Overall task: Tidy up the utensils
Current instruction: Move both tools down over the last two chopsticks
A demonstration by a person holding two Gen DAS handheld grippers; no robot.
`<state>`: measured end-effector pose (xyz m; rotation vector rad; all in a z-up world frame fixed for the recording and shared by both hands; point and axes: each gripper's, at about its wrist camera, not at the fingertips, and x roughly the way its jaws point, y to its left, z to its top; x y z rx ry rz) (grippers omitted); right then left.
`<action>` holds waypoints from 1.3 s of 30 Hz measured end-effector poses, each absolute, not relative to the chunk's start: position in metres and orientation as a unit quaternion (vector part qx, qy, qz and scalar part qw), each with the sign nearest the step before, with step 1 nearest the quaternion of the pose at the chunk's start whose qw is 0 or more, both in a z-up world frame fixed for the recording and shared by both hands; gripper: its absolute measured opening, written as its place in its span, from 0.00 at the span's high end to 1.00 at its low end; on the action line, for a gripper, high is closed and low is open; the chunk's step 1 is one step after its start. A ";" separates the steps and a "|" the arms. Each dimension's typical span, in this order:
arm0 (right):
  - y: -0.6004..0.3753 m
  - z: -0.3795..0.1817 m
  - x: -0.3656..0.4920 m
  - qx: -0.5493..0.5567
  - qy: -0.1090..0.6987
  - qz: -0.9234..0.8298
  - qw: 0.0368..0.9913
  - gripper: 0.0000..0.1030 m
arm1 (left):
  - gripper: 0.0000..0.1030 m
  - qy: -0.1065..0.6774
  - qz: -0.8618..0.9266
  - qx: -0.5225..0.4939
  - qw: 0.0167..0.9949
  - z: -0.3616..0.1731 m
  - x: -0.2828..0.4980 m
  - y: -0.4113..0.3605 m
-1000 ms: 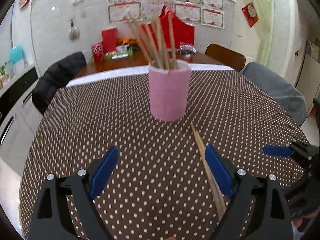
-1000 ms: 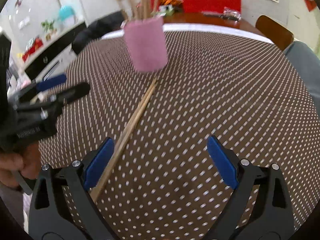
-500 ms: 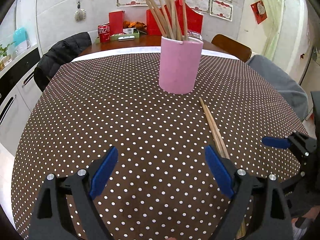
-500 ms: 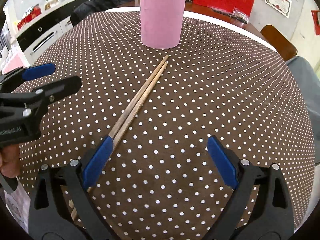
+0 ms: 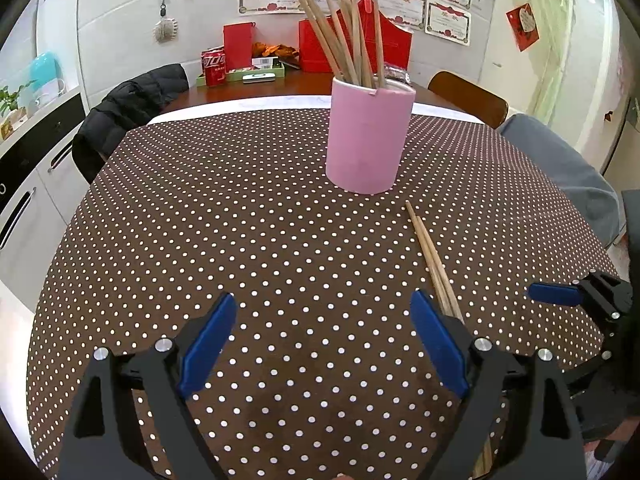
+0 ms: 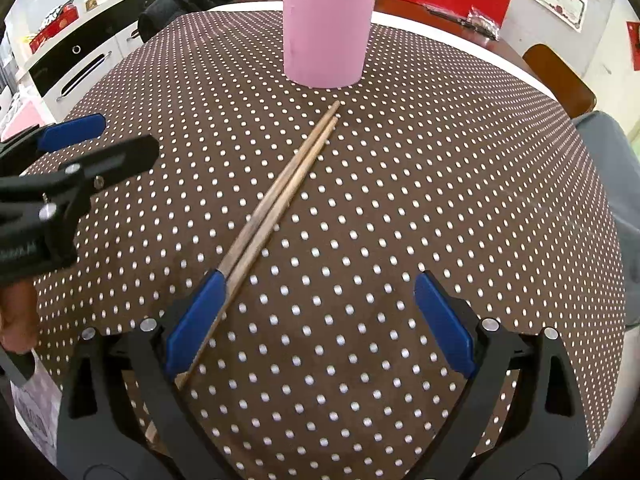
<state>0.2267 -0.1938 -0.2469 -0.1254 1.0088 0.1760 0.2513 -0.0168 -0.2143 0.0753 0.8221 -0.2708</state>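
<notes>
Right wrist view: right tongs (image 6: 320, 316) stand apart and empty over the desk (image 6: 460, 168). Two loose chopsticks (image 6: 280, 200) run from lower left toward the pink cup (image 6: 326, 28) at top centre, placed for collection. Left wrist view adds the cup's upright chopsticks (image 5: 348, 36); left tongs (image 5: 324, 340) also stand apart, empty.

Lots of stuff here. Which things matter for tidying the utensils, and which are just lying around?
Part of the job:
- pair of loose chopsticks on the table
- pink holder with chopsticks already in it
- left gripper and right gripper, both open

Just lying about:
- red soda can
- black jacket on a chair
- red bags
</notes>
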 end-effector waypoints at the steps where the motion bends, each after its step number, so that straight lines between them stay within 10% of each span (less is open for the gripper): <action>1: -0.195 -0.247 0.224 -0.062 0.483 0.082 0.870 0.10 | 0.15 0.399 -0.131 0.039 0.907 -0.215 0.251 -0.017; 39: -0.226 -0.252 0.235 -0.055 0.497 0.058 0.864 0.10 | 0.15 0.442 -0.172 0.093 0.876 -0.230 0.262 -0.080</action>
